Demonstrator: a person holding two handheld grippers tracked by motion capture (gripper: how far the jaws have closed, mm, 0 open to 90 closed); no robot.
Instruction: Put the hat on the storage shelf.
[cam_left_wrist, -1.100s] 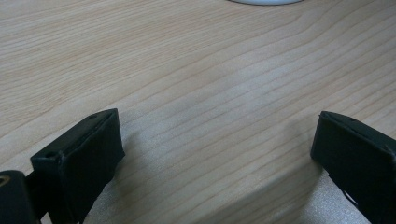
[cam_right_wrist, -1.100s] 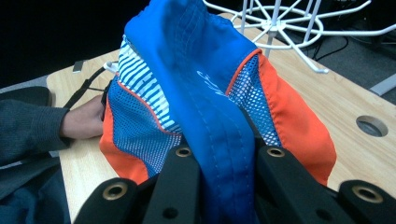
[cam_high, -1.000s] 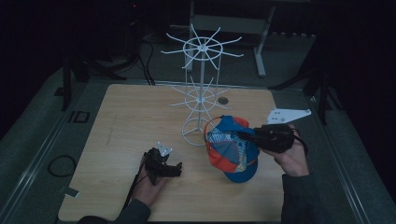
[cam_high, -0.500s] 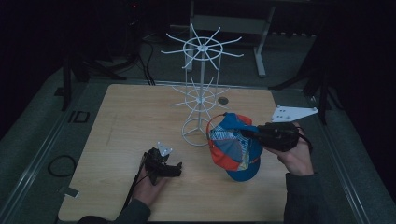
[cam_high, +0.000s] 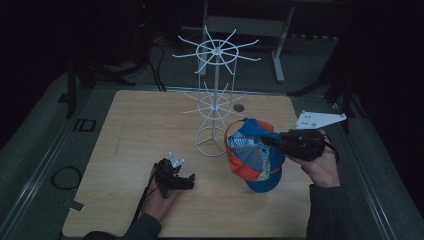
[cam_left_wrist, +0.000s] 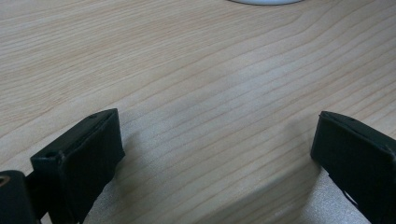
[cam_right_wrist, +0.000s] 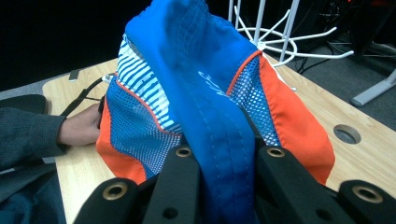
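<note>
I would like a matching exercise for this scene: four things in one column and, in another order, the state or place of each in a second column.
Things:
1. cap
2. right claw
3. left claw
4. white wire stand

States or places:
A. open, resting low on the wooden table, nothing between its jaws
B. upright near the middle of the table, its hooks bare
C. blue and orange, lifted by its brim
D. shut on blue fabric

Pairs: 1-C, 2-D, 3-A, 4-B
</note>
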